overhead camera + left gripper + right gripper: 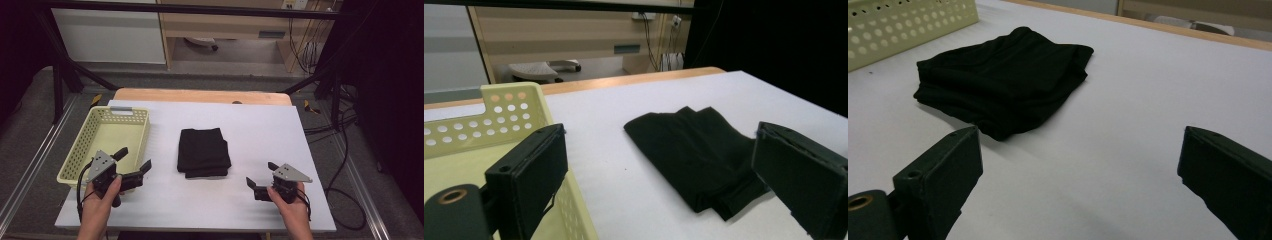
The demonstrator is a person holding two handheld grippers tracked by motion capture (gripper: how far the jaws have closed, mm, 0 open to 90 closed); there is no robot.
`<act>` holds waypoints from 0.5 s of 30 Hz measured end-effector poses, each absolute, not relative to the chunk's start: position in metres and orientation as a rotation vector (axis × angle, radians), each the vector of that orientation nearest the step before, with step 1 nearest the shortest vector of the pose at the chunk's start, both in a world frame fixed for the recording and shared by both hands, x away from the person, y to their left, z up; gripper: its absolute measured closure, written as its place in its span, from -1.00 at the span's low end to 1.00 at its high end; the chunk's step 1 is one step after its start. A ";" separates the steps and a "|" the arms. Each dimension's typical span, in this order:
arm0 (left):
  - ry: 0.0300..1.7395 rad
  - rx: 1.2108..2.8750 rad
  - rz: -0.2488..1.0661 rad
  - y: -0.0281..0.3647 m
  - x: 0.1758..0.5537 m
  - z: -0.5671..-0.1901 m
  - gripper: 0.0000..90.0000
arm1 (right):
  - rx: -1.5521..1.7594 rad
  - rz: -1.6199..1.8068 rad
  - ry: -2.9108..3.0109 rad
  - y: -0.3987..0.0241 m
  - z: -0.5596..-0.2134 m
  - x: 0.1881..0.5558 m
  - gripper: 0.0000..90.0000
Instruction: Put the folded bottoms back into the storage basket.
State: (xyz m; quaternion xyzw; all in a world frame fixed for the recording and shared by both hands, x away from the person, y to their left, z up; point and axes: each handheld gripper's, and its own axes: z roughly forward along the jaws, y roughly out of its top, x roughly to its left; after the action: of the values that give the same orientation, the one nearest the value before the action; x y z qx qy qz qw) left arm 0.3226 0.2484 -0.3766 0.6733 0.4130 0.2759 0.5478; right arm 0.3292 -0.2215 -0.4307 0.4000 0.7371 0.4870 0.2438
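**Ana:** High view first: where are the two tools?

**Ben:** A person's hands come in from the near edge of the white table point(260, 125). The left gripper point(134, 159) sits at the near left, its jaws spread wide with nothing between them. The right gripper point(260, 175) sits at the near right, jaws also spread wide and empty.

**Ana:** What lies closest to the left one?

**Ben:** A pale yellow perforated basket point(87, 145). The left gripper hovers at the basket's near right corner, one jaw over its rim. In the left gripper view that basket point(499, 122) fills the space beside and behind the left-hand jaw.

**Ana:** And the cloth?

**Ben:** A folded black cloth point(203, 151) lies flat on the table between the two grippers and somewhat beyond them, apart from both. From the left gripper it sits ahead, toward the right-hand jaw point(696, 150). From the right gripper it sits ahead, toward the left-hand jaw point(1003, 80), with the basket's wall point(908, 25) farther off behind it.
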 end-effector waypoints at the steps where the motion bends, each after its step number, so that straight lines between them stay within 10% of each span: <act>1: 0.974 1.607 0.655 0.247 0.322 -0.377 -0.83 | 1.089 1.320 2.009 -0.221 -0.431 0.329 -0.91; 15: 0.881 1.783 0.545 0.193 0.315 -0.393 -0.82 | 1.085 1.305 2.049 -0.217 -0.433 0.330 -0.88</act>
State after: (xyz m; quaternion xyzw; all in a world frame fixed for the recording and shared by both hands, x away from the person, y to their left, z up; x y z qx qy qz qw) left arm 0.3150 0.1932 -0.3933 0.7416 0.3666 0.2268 0.5140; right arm 0.3295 -0.2173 -0.4328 0.3961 0.7480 0.4764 0.2379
